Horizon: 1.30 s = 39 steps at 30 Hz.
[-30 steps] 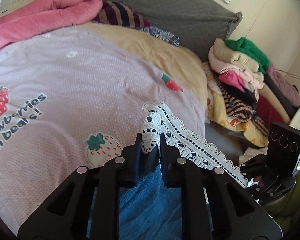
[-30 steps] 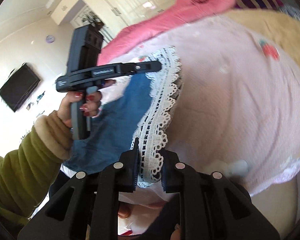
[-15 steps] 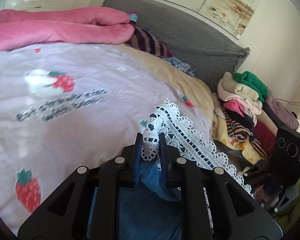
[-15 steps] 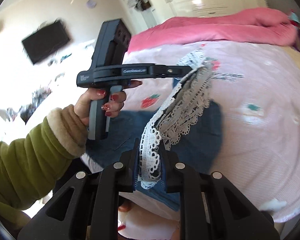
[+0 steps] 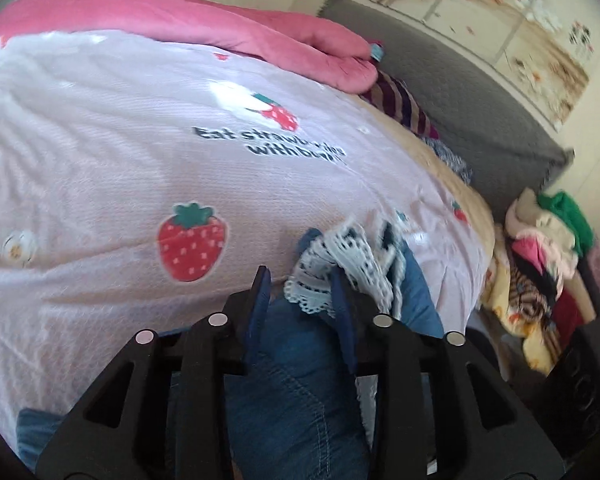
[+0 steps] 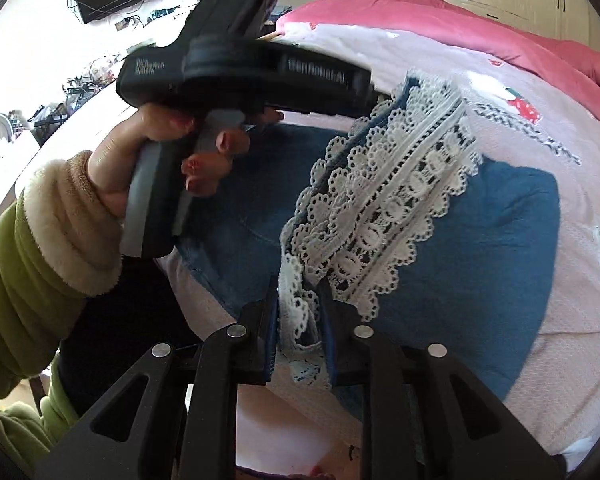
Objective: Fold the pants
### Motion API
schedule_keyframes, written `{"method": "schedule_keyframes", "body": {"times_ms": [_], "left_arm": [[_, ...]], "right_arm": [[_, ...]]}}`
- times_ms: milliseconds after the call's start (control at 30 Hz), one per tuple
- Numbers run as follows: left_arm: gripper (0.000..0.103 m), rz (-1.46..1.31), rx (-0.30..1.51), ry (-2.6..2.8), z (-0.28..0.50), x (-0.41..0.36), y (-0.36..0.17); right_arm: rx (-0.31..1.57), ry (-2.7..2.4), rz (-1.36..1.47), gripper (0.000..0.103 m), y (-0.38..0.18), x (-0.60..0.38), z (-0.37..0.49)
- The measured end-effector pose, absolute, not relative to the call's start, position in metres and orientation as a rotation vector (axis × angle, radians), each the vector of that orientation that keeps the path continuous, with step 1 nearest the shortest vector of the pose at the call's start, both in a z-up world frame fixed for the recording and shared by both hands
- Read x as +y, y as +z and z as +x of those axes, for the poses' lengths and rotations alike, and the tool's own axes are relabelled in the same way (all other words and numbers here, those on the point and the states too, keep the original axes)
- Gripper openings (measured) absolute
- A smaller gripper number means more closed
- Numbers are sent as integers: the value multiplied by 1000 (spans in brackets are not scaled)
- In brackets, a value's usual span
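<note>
Both jaws are opening: left hand-held gripper point(image 5: 300, 292) released, right hand-held gripper point(image 6: 300, 312) pinching the pants' point(image 6: 480, 248) lace hem point(image 6: 380, 216); bed point(image 5: 100, 160) open toward 10 o'clock.

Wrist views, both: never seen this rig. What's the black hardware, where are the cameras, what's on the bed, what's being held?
No robot here: a person holds a black two-finger gripper in each hand, each with a fisheye camera looking along its fingers. The left gripper is seen from its own camera; the right gripper likewise, and its view also shows the left hand gripping the other handle. On the strawberry bedspread lie blue denim pants with a white lace hem. Both jaws are opening; lace sits between each pair, the left already loose.
</note>
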<state>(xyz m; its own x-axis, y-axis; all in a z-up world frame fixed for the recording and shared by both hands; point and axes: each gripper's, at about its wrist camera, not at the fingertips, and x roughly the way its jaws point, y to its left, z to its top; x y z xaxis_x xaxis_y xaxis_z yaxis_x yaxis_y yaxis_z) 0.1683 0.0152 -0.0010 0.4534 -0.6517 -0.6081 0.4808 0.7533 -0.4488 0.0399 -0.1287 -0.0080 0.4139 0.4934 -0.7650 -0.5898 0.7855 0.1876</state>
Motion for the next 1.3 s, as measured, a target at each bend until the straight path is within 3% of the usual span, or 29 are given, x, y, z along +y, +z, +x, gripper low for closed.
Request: {"method": "schedule_keyframes", "body": {"times_ms": [100, 167, 200, 500, 733, 767, 800, 833, 933, 1133, 1300], "left_arm": [[39, -258, 816, -647, 165, 31, 4], [47, -314, 798, -641, 160, 43, 8], [52, -337, 796, -639, 158, 49, 10], [61, -380, 814, -670, 144, 44, 14], [60, -327, 954, -631, 173, 15, -13], [43, -331, 962, -630, 176, 13, -14], [12, -340, 975, -633, 180, 11, -15], [13, -349, 986, -635, 182, 10, -17], [12, -340, 977, -631, 186, 10, -12], [16, -211, 997, -507, 189, 10, -31], [42, -283, 967, -501, 186, 27, -33]], "right_arm": [[909, 717, -114, 33, -17, -119, 36], [890, 765, -89, 56, -17, -115, 31], [883, 785, -79, 57, -16, -116, 28], [741, 670, 58, 57, 33, -199, 42], [847, 441, 14, 57, 16, -248, 130], [872, 441, 28, 57, 11, -247, 141], [891, 440, 45, 57, 7, -248, 151], [912, 420, 62, 56, 0, -248, 160], [963, 391, 68, 25, -12, -251, 182], [961, 315, -41, 32, -35, -237, 182], [920, 318, -28, 37, -21, -247, 169]]}}
